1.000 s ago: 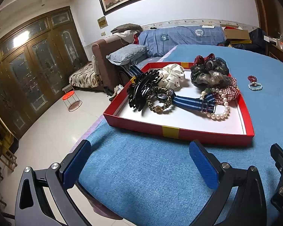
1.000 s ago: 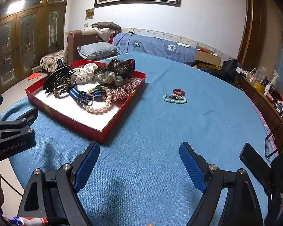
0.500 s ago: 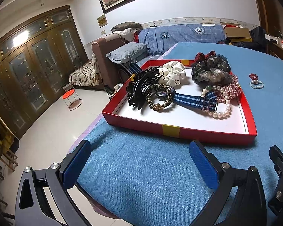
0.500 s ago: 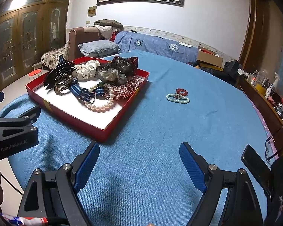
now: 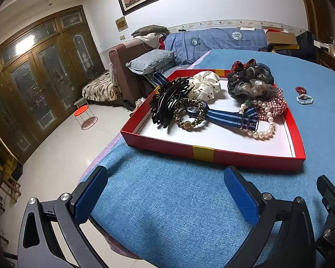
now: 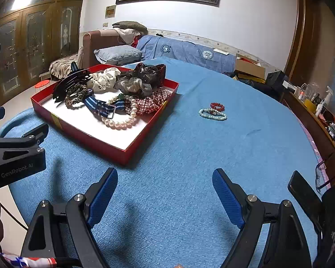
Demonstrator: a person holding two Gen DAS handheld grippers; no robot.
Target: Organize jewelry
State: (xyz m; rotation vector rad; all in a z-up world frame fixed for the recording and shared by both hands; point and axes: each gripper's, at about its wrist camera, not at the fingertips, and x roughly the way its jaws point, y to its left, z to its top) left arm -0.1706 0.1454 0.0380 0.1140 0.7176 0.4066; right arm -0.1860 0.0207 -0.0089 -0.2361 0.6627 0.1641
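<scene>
Tray: a red tray with a white floor sits on the blue tablecloth, toward the table's left edge.
In the tray: a black claw clip, a leopard-print scrunchie, a blue striped watch strap, a pearl necklace, a white spotted scrunchie, a dark scrunchie pile and a red checked scrunchie, heaped and overlapping toward the far side; the near part of the floor is bare.
Outside the tray: a pale bead bracelet touching a red bead bracelet lie on the cloth, well apart from the tray's right wall.
Around: a blue-covered sofa, a grey pillow and wooden glass-paned doors beyond the table; a small red stool on the floor.
Left gripper: spread wide, holding nothing, hovering over the cloth just short of the tray's near wall.
Right gripper: spread wide, holding nothing, above bare cloth near the tray's near corner, the bracelets ahead.
</scene>
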